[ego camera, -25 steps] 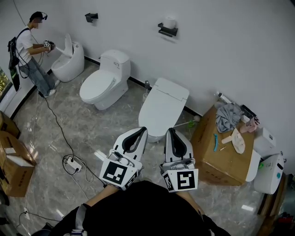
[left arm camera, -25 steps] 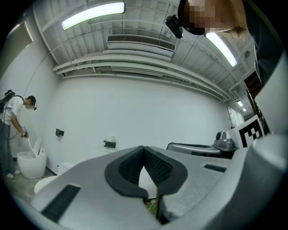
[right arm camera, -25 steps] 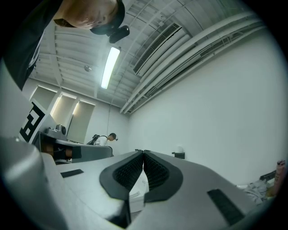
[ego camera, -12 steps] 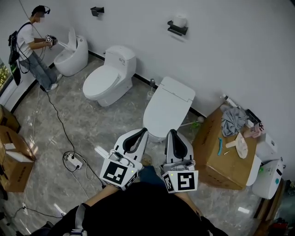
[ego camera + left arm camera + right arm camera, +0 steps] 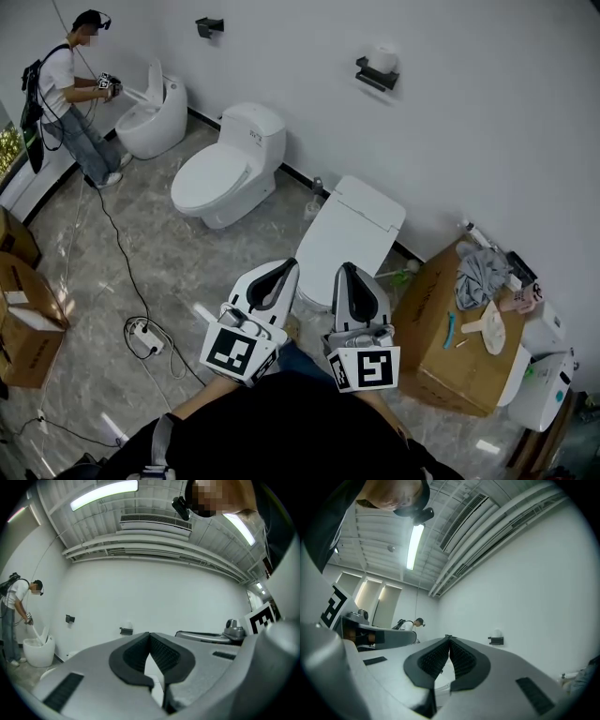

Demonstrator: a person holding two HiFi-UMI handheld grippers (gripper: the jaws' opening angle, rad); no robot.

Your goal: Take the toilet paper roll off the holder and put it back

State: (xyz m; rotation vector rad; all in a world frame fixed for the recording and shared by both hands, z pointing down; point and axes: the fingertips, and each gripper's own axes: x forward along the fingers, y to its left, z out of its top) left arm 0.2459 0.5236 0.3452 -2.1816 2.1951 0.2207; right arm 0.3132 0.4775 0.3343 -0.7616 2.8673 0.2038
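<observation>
Both grippers have been carried forward over the last second, and in the head view the wall and its fittings have slid lower and nearer. There the toilet paper roll (image 5: 383,58) stands upright on top of the black holder (image 5: 375,75), high on the wall above the closed toilet (image 5: 352,239). It is well apart from the left gripper (image 5: 289,265) and the right gripper (image 5: 345,268), which sit side by side at the bottom edge. In the left gripper view the left gripper (image 5: 150,637) has its jaws pressed together with nothing between them, and the roll (image 5: 126,626) shows small on its holder (image 5: 125,631) just left of the tips. In the right gripper view the right gripper (image 5: 449,639) is likewise closed and empty, with the roll (image 5: 497,633) and holder (image 5: 496,641) off to the right. This looks like the approach: one gripper should rise to the roll's height and spread its jaws before arriving. It should then close across the roll's sides and lift straight up clear of the holder.
</observation>
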